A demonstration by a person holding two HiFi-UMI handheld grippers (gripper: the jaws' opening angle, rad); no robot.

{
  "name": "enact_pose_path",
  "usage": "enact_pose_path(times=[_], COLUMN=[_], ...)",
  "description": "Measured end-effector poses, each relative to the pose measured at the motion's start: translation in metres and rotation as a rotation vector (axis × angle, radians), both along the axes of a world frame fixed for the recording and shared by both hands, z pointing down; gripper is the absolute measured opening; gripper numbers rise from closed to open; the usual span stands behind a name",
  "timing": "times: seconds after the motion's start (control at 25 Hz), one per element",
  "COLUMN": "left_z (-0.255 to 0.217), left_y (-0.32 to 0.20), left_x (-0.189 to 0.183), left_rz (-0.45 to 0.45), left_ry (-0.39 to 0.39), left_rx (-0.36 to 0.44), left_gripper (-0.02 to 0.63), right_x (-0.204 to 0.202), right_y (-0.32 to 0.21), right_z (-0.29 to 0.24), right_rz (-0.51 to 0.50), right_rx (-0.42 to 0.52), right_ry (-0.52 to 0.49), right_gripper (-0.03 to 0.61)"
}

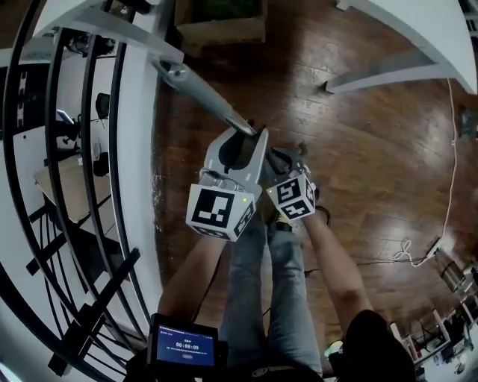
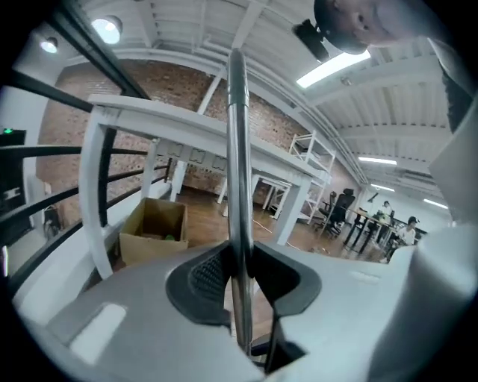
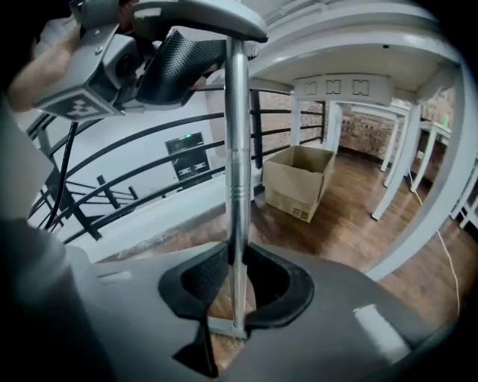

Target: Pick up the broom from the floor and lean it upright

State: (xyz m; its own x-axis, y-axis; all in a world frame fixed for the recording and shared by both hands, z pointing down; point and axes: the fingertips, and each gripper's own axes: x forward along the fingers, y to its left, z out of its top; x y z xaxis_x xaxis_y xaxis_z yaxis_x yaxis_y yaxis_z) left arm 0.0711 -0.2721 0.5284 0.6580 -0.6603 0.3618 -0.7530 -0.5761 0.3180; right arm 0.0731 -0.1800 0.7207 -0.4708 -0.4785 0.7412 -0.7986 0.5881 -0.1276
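The broom's silver metal handle (image 1: 200, 92) slants up toward the top left in the head view. My left gripper (image 1: 245, 139) is shut on it, the pole (image 2: 236, 149) standing upright between its dark pads. Just to its right and lower down, my right gripper (image 1: 281, 161) is also shut on the handle (image 3: 237, 149). In the right gripper view the broom's head (image 3: 222, 329) shows just below the jaws, and the left gripper (image 3: 196, 54) clamps the pole higher up. The handle's top end is lost against the white beams.
A black railing (image 1: 89, 149) and a white ledge run along the left. A cardboard box (image 1: 220, 22) sits ahead on the wooden floor, by white table legs (image 1: 388, 71). A white cable (image 1: 450, 186) trails at the right. The person's jeans-clad legs (image 1: 269, 298) are below the grippers.
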Motion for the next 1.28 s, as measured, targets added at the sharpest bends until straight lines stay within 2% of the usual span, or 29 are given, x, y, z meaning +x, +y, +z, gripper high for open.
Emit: enact_pose_path(times=[0.2, 0.36, 0.6, 0.92, 1.28], left_z=[-0.038, -0.034, -0.008, 0.013, 0.018], left_y=[-0.02, -0.026, -0.036, -0.054, -0.063], left_x=[0.049, 0.072, 0.089, 0.105, 0.115], left_rz=[0.239, 0.319, 0.339, 0.34, 0.322], left_ry=[-0.066, -0.1, -0.129, -0.141, -0.151], left_rx=[0.065, 0.069, 0.058, 0.046, 0.062], left_gripper=[0.097, 0.097, 0.097, 0.097, 0.098], right_x=[0.015, 0.024, 0.048, 0.054, 0.061], right_y=[-0.031, -0.041, -0.055, -0.074, -0.083], right_z=[-0.032, -0.028, 0.001, 0.018, 0.021], right_rz=[0.228, 0.294, 0.336, 0.37, 0.374], right_rx=[-0.02, -0.057, -0.093, -0.101, -0.101], right_ry=[-0.055, -0.074, -0.013, -0.084, -0.096], right_gripper=[0.081, 0.082, 0.084, 0.083, 0.084])
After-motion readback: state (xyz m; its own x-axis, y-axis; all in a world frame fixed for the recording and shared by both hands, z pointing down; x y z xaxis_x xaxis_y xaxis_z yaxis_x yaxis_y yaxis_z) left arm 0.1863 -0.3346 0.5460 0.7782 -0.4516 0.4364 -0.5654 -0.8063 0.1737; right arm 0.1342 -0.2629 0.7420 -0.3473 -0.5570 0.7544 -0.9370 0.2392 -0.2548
